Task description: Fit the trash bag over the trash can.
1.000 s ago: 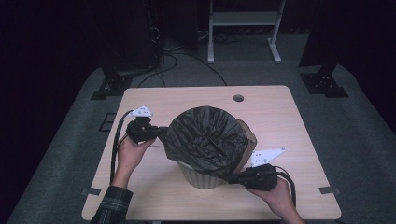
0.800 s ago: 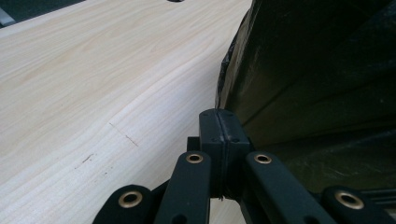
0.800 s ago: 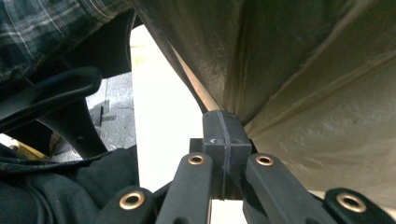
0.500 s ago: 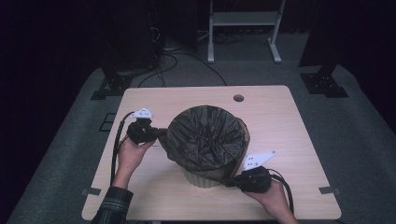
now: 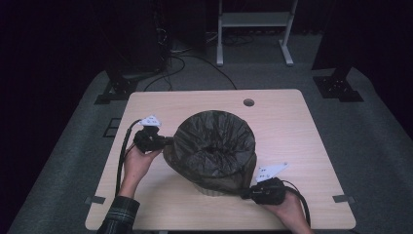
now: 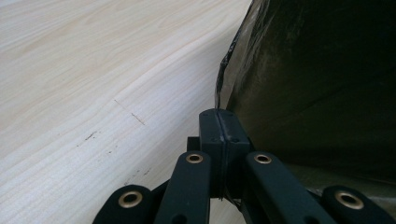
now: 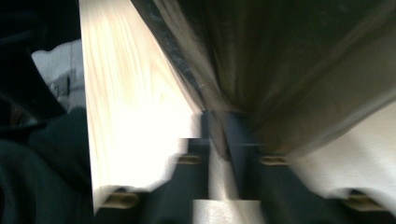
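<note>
Black plastic bin liner [image 5: 214, 146] drapes the bin mid-worktop [image 5: 292, 131]. Left tongs [image 5: 168, 141] pinch its edge; right tongs [image 5: 246, 193], lower than before, have just been opening, film between them, releasing.

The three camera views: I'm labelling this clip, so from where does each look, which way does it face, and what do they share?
High view: above the person's side, facing forward and down on the table; both hands, left gripper, right gripper.
Left gripper view: rides the left gripper, looks along its fingers pinching the bin liner.
Right gripper view: rides the right gripper, blurred, faces the liner's lower edge.
Shared: liner and table.
</note>
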